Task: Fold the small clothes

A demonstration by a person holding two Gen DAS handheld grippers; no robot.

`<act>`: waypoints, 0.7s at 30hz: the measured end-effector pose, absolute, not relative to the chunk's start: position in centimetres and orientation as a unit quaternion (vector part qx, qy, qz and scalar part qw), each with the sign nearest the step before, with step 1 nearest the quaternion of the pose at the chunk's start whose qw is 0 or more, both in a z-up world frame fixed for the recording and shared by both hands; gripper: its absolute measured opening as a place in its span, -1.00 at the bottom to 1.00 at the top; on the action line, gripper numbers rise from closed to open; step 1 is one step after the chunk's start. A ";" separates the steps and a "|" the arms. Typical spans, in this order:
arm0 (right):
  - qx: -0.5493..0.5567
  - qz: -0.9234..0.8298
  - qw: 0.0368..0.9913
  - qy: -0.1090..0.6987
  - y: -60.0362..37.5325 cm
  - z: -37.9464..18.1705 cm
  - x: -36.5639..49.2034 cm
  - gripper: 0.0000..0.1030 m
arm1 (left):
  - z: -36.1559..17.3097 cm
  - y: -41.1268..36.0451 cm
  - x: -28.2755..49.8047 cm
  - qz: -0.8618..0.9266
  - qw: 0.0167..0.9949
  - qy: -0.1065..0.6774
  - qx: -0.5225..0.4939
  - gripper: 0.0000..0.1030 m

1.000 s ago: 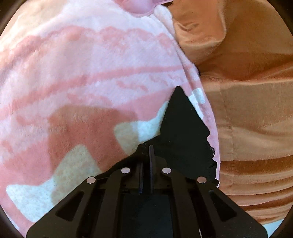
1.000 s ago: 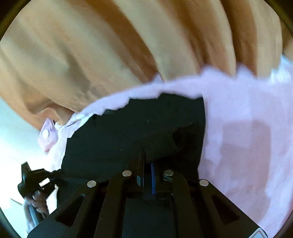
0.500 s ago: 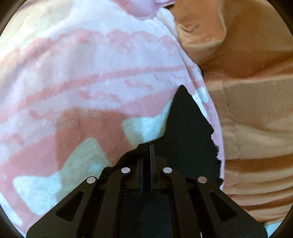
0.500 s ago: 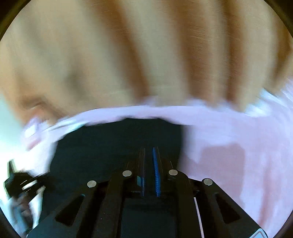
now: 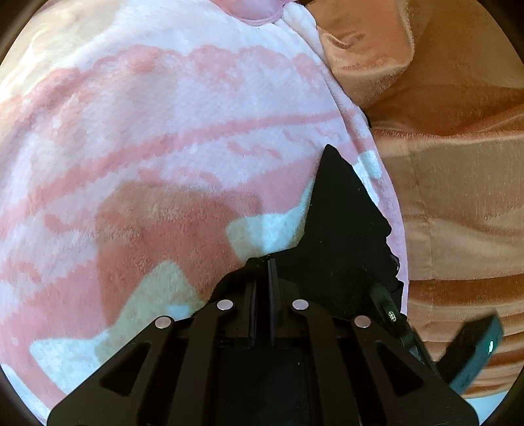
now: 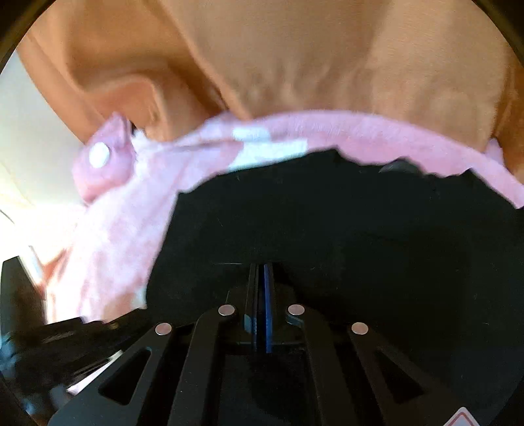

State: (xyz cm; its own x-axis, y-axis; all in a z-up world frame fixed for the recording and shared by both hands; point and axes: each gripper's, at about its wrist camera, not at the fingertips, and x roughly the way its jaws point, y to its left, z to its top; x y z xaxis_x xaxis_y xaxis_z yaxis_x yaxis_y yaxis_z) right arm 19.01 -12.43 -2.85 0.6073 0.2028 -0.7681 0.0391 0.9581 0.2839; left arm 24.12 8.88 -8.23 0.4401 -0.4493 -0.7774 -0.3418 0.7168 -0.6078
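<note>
Where black garment overlies pink blanket, tan cushion alongside.

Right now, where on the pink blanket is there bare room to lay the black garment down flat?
The pink blanket lies bare left of the black garment, up to the pink pillow. The right is crowded: the blanket ends against the orange cushions. Both the left gripper and right gripper clamp the garment.

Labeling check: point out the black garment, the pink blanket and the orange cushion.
black garment (image 6: 344, 229): right wrist view, middle of the dark cloth.
pink blanket (image 5: 163, 131): left wrist view, patterned fleece surface.
orange cushion (image 5: 458, 196): left wrist view, plush side panel.
</note>
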 end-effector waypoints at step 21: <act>0.202 -0.159 0.876 0.408 -30.9 2.4 -11.6 0.04 | -2.7 8.9 15.0 -0.087 0.834 0.509 -0.197 -0.04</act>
State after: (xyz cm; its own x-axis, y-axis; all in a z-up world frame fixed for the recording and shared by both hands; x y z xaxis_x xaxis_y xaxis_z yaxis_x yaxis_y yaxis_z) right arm -11.59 -30.94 2.44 0.6157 -0.1143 -0.7797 0.4437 0.8680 0.2231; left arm 15.03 8.89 -2.67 0.4677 -0.3452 -0.8137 -0.0562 0.9071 -0.4172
